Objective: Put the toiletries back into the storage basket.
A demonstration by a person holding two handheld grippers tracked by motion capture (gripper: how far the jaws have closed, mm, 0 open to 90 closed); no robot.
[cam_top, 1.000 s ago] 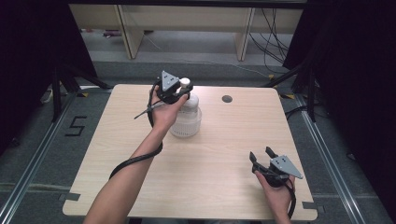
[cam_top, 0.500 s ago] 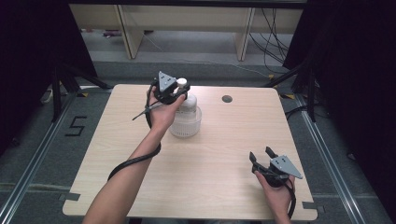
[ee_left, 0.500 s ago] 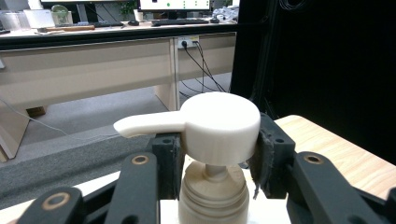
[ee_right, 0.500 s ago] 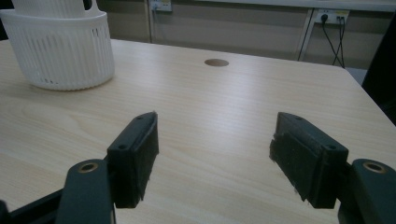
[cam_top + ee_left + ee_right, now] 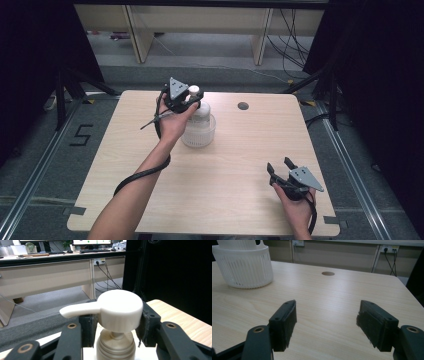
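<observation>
A white pump bottle [image 5: 199,117] stands in a white ribbed basket [image 5: 198,136] at the table's far middle. My left gripper [image 5: 192,100] is at the bottle's top, jaws either side of the white pump head [image 5: 120,311], whose spout points left in the left gripper view. The jaws have just been opening; the pads [image 5: 90,325] stand close beside the head with no clear squeeze. My right gripper [image 5: 279,164] rests low near the table's front right, open, with nothing between its fingers [image 5: 284,323]. The ribbed basket [image 5: 244,267] lies far off to its left.
A round cable hole [image 5: 243,106] sits in the wooden table [image 5: 225,190] behind and right of the bottle. Black curtains flank both sides, and shelving legs stand on the grey floor beyond the far edge.
</observation>
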